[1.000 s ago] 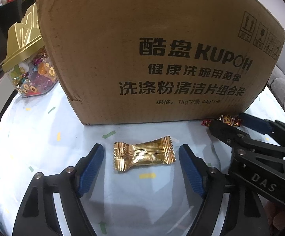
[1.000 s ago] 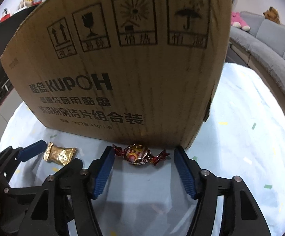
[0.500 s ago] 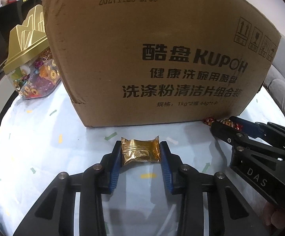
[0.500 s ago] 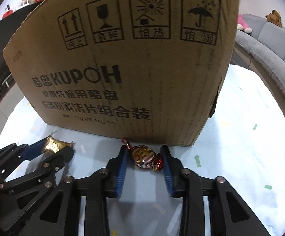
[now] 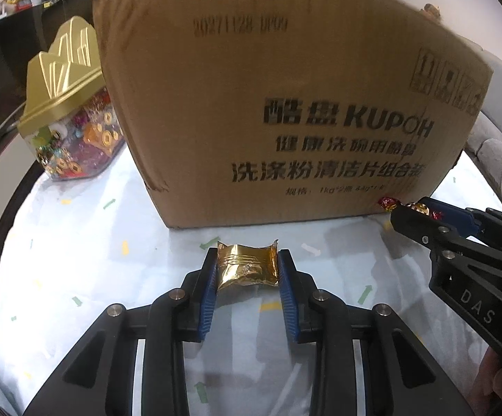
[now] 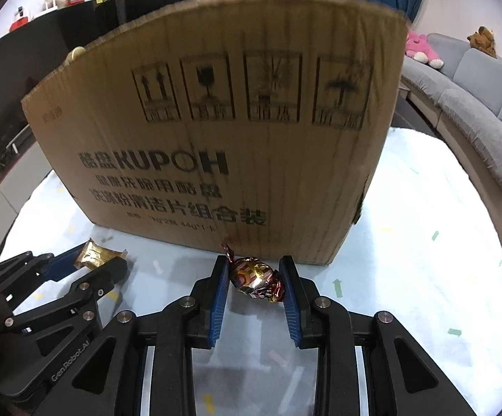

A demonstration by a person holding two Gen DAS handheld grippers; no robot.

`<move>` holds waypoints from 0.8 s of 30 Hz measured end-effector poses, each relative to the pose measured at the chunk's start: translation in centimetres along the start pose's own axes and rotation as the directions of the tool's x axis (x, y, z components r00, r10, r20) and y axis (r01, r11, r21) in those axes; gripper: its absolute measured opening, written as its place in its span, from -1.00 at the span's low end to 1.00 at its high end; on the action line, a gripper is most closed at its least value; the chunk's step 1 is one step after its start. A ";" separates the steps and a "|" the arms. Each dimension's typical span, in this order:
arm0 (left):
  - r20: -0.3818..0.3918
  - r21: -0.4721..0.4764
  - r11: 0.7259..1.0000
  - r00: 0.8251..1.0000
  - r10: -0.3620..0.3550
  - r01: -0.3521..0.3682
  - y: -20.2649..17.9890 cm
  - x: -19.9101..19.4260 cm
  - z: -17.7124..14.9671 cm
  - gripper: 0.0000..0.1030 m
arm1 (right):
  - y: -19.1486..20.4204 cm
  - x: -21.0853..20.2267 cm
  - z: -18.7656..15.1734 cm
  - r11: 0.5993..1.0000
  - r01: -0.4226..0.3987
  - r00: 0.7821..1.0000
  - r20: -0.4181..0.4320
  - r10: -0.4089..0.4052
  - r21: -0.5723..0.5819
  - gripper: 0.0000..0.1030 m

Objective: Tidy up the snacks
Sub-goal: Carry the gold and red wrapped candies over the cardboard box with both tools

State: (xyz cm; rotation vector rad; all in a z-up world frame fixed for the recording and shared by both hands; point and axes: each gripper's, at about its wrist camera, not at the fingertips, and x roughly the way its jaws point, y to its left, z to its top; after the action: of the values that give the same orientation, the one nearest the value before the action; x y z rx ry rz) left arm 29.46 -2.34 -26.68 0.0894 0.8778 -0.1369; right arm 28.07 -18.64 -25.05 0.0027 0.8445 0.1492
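Note:
A gold foil snack packet (image 5: 247, 270) sits between the blue pads of my left gripper (image 5: 247, 254). The jaws are closing and the pads press its crumpled ends. In the right wrist view a red and gold twist-wrapped candy (image 6: 254, 275) is pinched by my right gripper (image 6: 253, 263), whose jaws are also closing. Both sweets are just in front of the brown cardboard box (image 5: 285, 104), low over the white tablecloth (image 5: 77, 260). Each gripper shows in the other's view: the right gripper (image 5: 410, 208) with its candy (image 5: 388, 202), the left gripper (image 6: 91, 260) with its packet (image 6: 95, 253).
The tall cardboard box (image 6: 216, 138) stands close ahead and blocks the view beyond. A clear jar of sweets with a gold lid (image 5: 70, 121) stands at the box's left. A grey sofa (image 6: 476, 104) curves round the table's right side.
Both grippers went from wide open around their sweets to closed on them. The gold packet's ends are now squashed. The box's top edge has come into both views.

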 end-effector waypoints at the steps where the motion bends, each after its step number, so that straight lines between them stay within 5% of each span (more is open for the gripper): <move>1: 0.006 0.002 1.000 1.000 0.000 0.000 0.0 -0.3 0.0 -0.36 | 0.2 -0.3 0.3 1.000 0.001 1.000 0.005 -0.001 0.000 -0.40; 24: 0.134 -0.004 1.000 0.991 0.021 -0.020 -2.8 -11.3 -0.4 -0.36 | 0.8 -10.5 1.4 0.999 0.034 0.992 0.125 -0.030 -0.031 -0.40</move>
State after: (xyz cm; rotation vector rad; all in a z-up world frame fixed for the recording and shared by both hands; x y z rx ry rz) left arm 21.63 -4.08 -18.28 0.0859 0.7430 -0.1212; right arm 22.15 -19.14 -16.29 -0.0322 0.7171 0.1315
